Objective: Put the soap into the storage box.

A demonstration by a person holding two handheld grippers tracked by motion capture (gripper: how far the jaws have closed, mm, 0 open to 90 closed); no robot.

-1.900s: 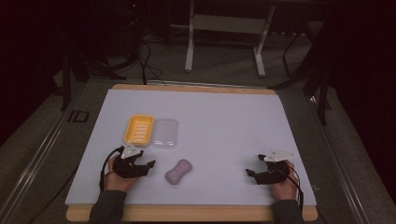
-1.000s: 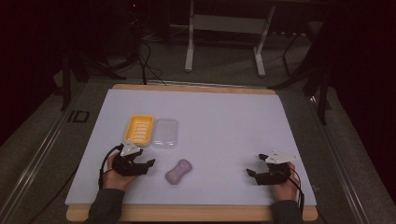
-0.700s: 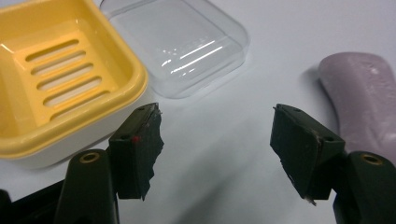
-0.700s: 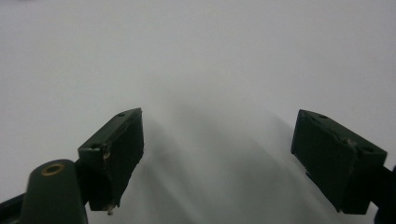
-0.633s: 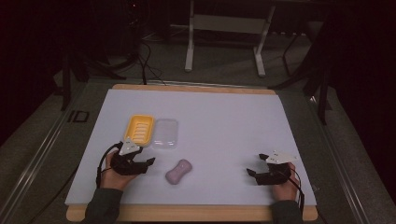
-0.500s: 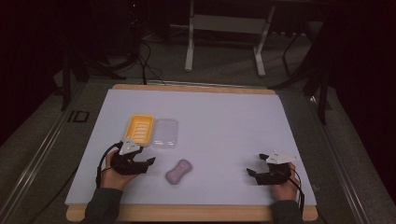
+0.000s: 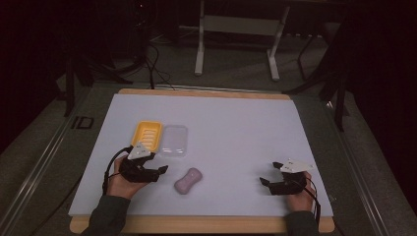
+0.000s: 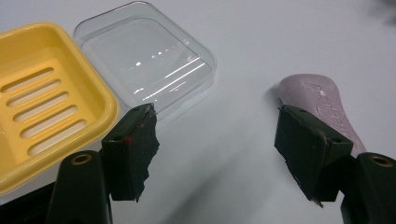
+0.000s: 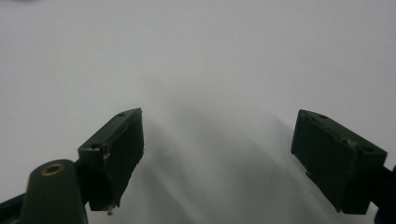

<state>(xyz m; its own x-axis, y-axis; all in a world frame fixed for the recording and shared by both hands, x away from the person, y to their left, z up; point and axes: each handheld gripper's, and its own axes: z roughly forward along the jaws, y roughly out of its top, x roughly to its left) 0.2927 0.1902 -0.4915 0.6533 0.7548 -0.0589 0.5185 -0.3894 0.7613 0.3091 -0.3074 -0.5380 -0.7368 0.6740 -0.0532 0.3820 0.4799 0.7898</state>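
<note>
Left gripper higher; soap lettering perhaps illegible.

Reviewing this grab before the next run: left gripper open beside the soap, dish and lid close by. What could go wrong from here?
1. The soap bar lies partly behind one jaw of the left gripper, not between the jaws, which have just been opening; closing now would likely nudge it aside.
2. The clear lid touches the yellow soap dish right by the other jaw; a swing could knock either.
</note>
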